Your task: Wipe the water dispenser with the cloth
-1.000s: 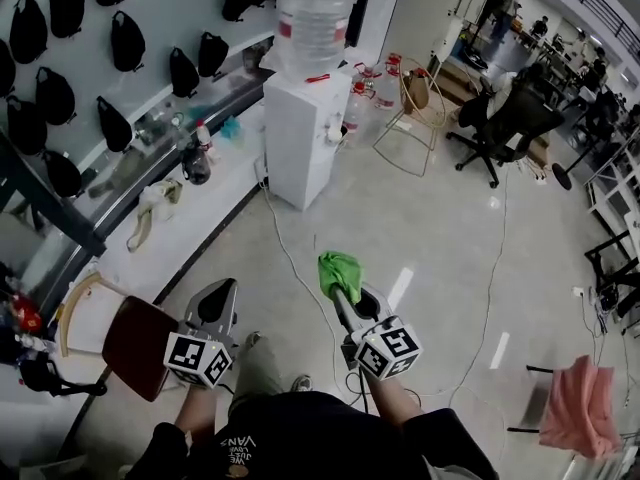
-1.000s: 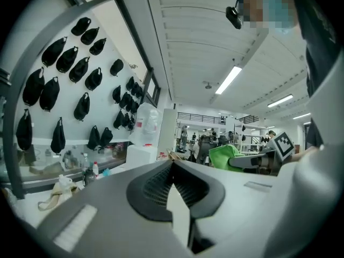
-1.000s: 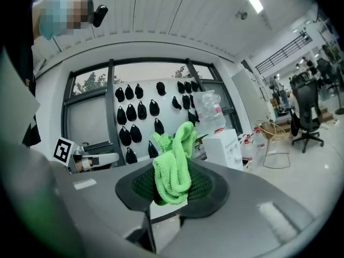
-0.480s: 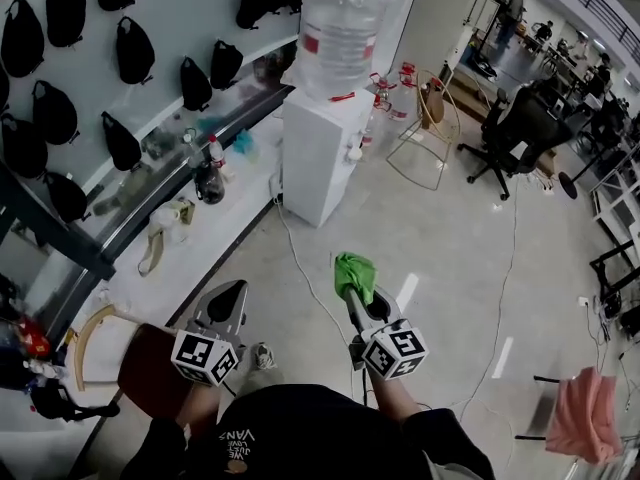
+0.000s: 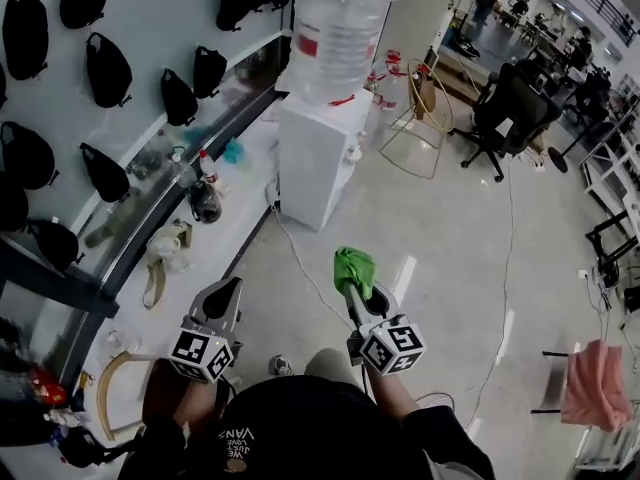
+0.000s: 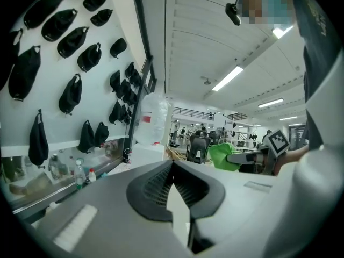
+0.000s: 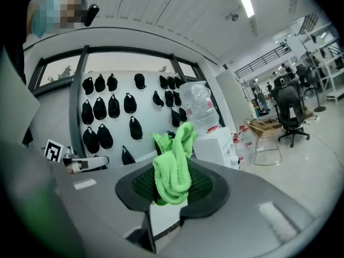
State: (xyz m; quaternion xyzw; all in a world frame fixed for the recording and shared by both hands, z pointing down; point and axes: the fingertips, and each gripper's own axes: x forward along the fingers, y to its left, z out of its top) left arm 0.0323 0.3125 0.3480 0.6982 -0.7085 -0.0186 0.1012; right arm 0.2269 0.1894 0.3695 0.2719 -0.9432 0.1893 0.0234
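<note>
- Closer now: the water dispenser [image 5: 318, 158] sits larger and nearer in the head view than a second ago, so the person has walked toward it. I judge this the approach step, with wiping not yet begun.
- left gripper [image 5: 228, 290]: jaws pressed together with nothing between them, held low over the floor.
- water dispenser: ahead beside the counter, well apart from both grippers.
- right gripper [image 5: 352, 288]: jaws clamped on the green cloth [image 5: 353, 266], which bunches up past the tips and touches nothing else.
</note>
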